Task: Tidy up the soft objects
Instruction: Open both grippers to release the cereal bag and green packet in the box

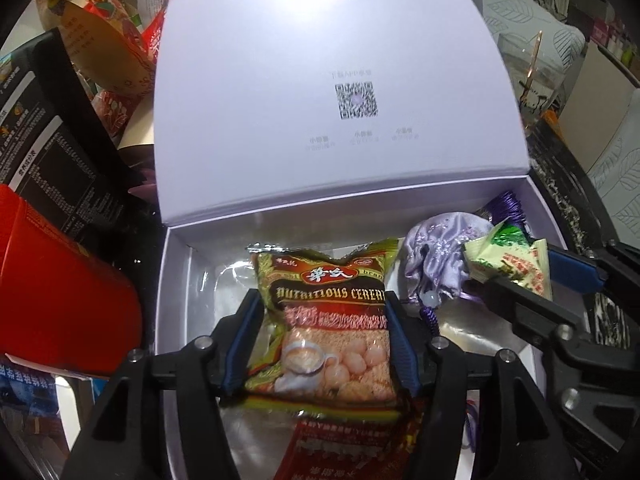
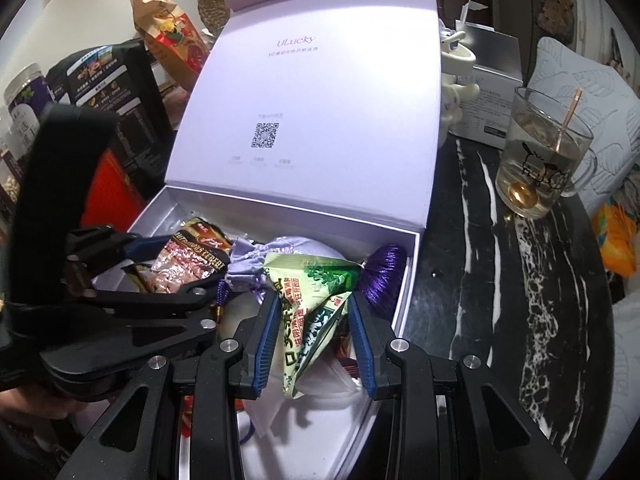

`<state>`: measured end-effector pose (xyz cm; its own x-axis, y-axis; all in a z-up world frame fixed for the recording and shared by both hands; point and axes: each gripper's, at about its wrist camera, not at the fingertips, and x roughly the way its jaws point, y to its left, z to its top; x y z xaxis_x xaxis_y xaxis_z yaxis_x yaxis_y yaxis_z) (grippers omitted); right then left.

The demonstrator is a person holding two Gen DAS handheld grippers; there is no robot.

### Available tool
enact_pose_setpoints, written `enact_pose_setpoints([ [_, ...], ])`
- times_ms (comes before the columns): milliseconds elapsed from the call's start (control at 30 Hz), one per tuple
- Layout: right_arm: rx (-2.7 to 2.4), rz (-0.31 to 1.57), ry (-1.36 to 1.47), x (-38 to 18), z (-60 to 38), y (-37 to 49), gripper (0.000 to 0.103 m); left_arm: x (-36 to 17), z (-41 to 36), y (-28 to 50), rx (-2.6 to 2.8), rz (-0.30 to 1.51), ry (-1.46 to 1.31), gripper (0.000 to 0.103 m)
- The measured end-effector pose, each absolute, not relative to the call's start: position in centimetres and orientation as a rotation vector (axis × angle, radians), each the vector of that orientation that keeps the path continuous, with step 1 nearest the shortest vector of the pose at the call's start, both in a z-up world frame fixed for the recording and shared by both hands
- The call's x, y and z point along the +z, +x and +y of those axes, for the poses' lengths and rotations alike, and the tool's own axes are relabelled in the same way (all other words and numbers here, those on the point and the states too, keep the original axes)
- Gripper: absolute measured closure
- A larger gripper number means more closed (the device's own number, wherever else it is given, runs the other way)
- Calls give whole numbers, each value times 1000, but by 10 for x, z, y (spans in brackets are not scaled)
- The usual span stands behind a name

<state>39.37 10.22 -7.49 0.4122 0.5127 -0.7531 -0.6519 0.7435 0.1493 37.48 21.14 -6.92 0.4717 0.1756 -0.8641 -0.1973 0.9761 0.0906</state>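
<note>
Left claw [image 1: 326,330]: the jaws stand partly apart and straddle the cereal sachet [image 1: 324,320]. The pads sit just beside the sachet's two long edges; whether they press on it cannot be told. The sachet lies flat in the left half of the open box [image 1: 176,280], its long axis running straight away from the claw toward the raised lid [image 1: 320,80] — in line with the fingers, so a straight pull back would clear it.

Lavender pouch [image 1: 436,260]: it rests in the middle of the box, between the two claws.

Right claw [image 2: 314,332]: the jaws are drawn in tight on a green tea sachet [image 2: 316,300], held above the right half of the box, near its right wall. The sachet's long axis runs forward between the fingers — the box floor lies directly below it, and the right claw is the nearer to that free space.
</note>
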Motion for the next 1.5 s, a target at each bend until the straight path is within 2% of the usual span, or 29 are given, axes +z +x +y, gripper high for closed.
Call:
enact_pose_setpoints([
  [67,731,884,-176,-75,102,394,69,-64,210,371,246,1041,-13,34],
  [167,724,901,-170,-75,103,394,67,-58,214,372,263,1021,-18,27],
  [533,710,920,-211,-75,112,393,55,-53,232,361,289,1009,-47,27],
  [800,716,975,-200,-74,113,395,51,-47,239,349,288,999,-63,27],
  [867,713,971,-194,-71,112,393,48,-43,239,347,289,990,-65,27],
  [967,700,937,-196,-63,109,387,39,-35,237,343,301,966,-57,27],
  [1500,652,765,-192,6,85,356,38,25,221,316,303,823,-25,27],
])
